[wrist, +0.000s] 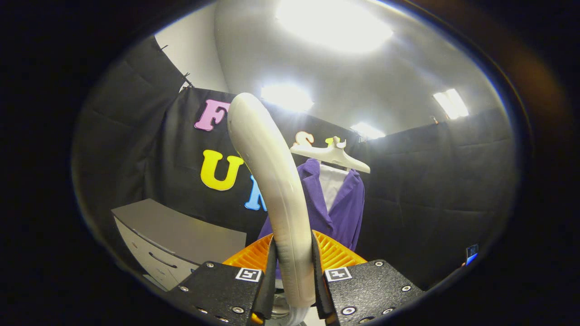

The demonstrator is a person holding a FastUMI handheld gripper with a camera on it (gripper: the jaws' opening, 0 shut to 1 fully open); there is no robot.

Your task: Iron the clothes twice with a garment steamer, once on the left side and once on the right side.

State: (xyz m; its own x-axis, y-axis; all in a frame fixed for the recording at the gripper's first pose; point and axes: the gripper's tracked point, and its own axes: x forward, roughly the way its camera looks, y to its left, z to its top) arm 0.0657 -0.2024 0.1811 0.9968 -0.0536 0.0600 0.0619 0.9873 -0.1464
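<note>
My gripper [293, 271] is shut on the garment steamer's handle [274, 181], a long pale curved bar that rises from between the fingers and bends away to the upper left. Both fingers press on its lower part. Beyond the fingers hangs a purple garment [349, 208] with a white lining, on a white hanger [330, 155] in front of the booth's black wall. The handle hides the garment's left side. An orange ribbed part [335, 254] sits just behind the fingers, below the garment.
A grey cabinet [172, 235] with drawers stands to the left of the fingers, against the black wall. A small lit screen [471, 253] shows low on the right. Bright ceiling lights are overhead.
</note>
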